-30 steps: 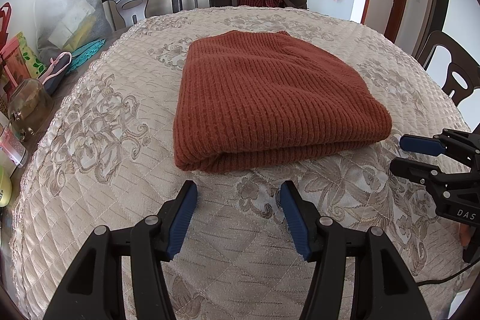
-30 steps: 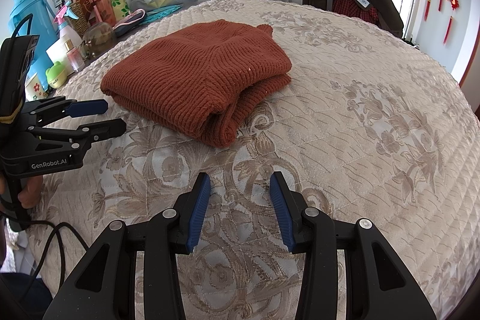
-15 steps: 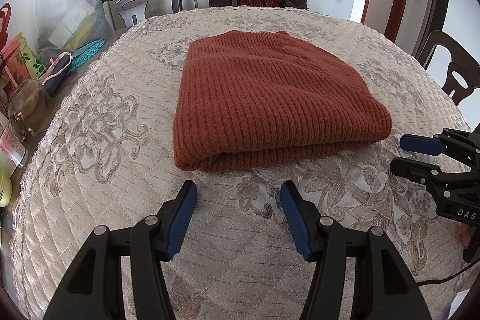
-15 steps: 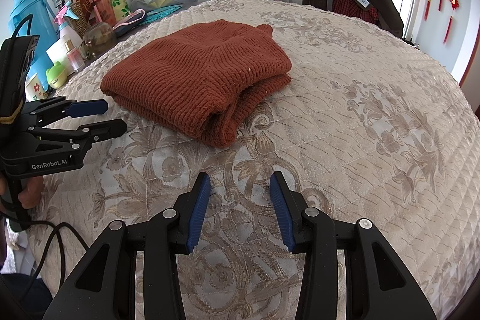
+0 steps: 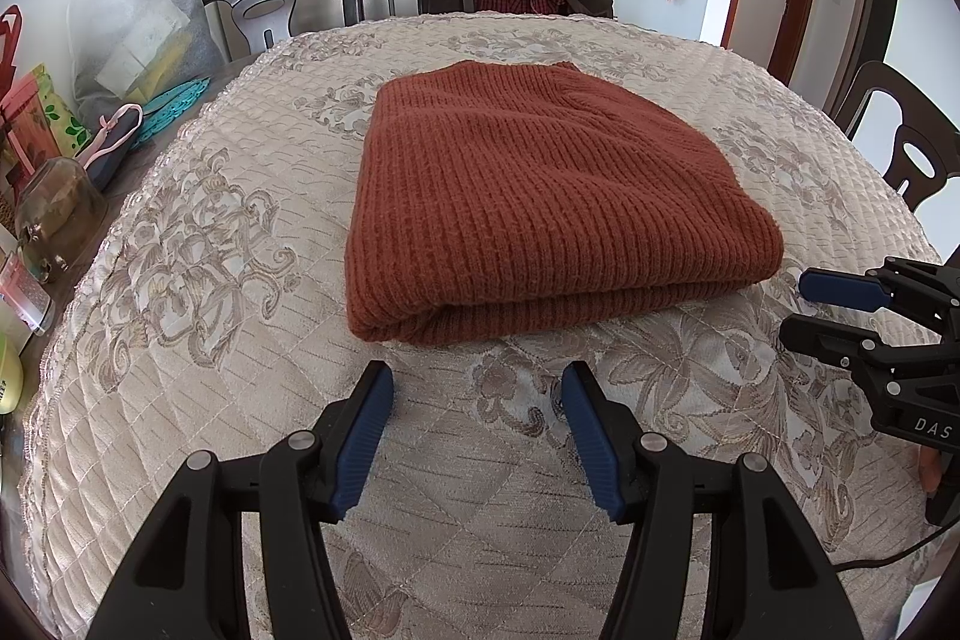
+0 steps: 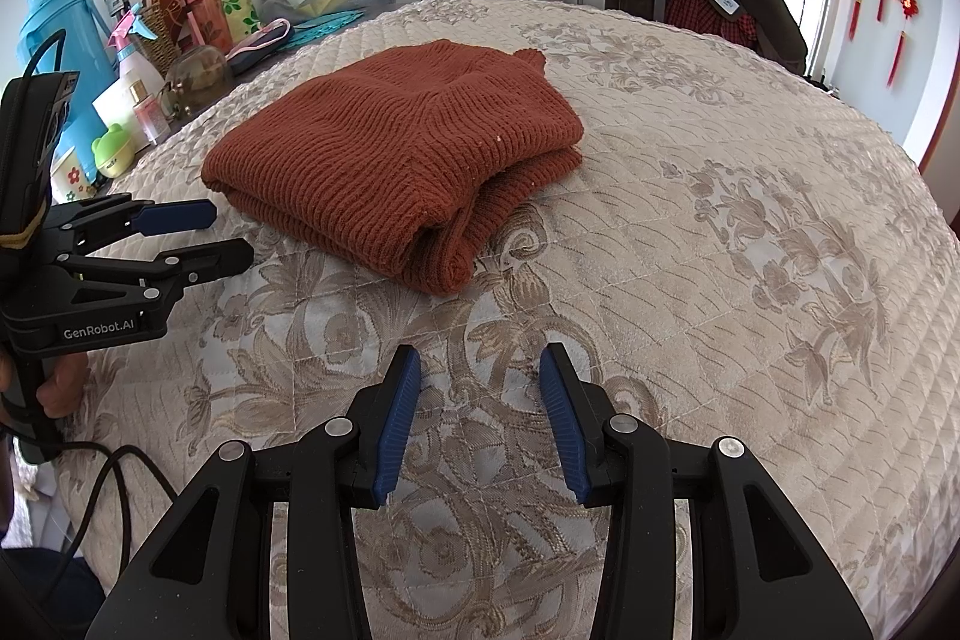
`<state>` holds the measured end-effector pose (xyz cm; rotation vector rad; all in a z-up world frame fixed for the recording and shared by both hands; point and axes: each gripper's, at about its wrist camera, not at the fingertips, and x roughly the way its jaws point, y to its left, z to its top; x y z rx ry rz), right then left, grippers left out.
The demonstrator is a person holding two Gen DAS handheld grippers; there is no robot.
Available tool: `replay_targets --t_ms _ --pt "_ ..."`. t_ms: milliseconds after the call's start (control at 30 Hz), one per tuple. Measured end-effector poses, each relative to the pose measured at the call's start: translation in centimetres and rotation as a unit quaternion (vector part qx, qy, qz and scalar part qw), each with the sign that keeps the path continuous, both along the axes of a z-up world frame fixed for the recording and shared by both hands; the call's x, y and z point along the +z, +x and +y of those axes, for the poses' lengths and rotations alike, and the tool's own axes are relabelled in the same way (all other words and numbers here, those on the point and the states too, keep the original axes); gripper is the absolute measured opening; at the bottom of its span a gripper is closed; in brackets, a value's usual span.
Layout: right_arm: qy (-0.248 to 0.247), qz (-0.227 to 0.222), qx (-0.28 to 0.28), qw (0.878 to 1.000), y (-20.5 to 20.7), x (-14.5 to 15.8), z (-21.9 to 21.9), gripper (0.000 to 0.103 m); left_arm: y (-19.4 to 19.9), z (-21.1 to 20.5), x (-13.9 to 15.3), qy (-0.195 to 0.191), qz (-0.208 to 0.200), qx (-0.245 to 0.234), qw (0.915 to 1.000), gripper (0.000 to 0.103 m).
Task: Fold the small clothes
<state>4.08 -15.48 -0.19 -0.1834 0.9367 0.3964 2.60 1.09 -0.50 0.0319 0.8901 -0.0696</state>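
Rust-brown ribbed knit, the sweater (image 5: 540,214) lies folded into a thick rectangle near the middle of the counter (image 5: 180,280), which wears a quilted beige cover with a floral pattern. Nothing has changed over the last second: the garment has the same outline and both tools sit where they were. That stillness, with the fold looking complete and tidy, suggests this piece is finished and the person is pausing before the next one.

The left tongs (image 5: 477,430) hang above the cover just short of the sweater's near folded edge, angled downward, their blue pads spread apart with only cloth pattern showing between them. The right tongs (image 6: 480,412) hover likewise near the sweater's corner, tilted down, pads apart and holding nothing. In the right wrist view a hand (image 6: 57,388) grips the left tool's handle at the counter's edge.
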Motion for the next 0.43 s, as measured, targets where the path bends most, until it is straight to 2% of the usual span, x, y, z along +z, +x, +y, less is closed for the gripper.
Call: replay_targets --t_ms 300,433 --pt "0.0 0.0 0.0 1.0 0.01 0.0 0.01 0.042 0.0 -0.02 0.0 0.0 0.0 0.0 1.0 0.062" --pt "0.0 0.0 0.0 1.0 -0.01 0.01 0.02 0.042 0.0 -0.04 -0.01 0.0 0.0 -0.001 1.0 0.066"
